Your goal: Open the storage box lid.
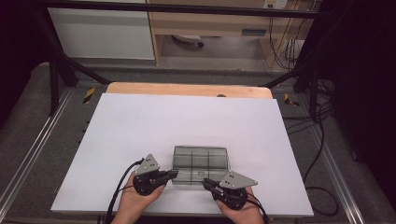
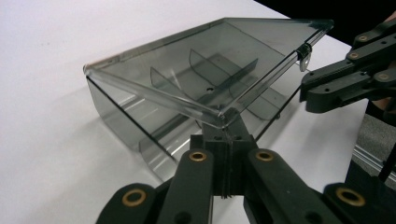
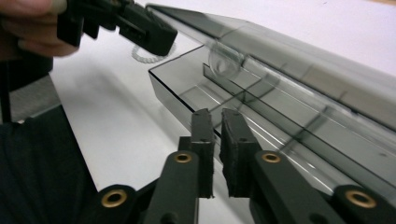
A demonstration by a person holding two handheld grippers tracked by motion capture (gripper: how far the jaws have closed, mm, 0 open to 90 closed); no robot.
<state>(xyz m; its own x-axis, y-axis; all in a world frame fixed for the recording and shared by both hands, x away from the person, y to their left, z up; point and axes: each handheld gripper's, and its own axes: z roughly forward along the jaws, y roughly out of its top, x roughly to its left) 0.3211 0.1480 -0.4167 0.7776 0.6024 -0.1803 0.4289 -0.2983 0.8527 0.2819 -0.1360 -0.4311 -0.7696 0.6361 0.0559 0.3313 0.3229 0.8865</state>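
A smoky clear plastic box (image 1: 201,163) with inner dividers lies near the front edge of the white table. Its lid (image 2: 187,79) is raised at the front and tilts up over the base (image 2: 140,126). My left gripper (image 2: 226,135) is shut on the lid's front corner and shows at the box's front left (image 1: 174,174). My right gripper (image 3: 217,126) is at the front right (image 1: 206,183). Its jaws stand a narrow gap apart, astride the base's front rim (image 3: 177,88). The left gripper (image 3: 149,32) holds the lid (image 3: 303,60) above.
The white board (image 1: 140,126) covers a wooden table whose far edge (image 1: 187,88) shows behind it. Black frame bars and cables run along both sides. A person's hands come in from the bottom edge.
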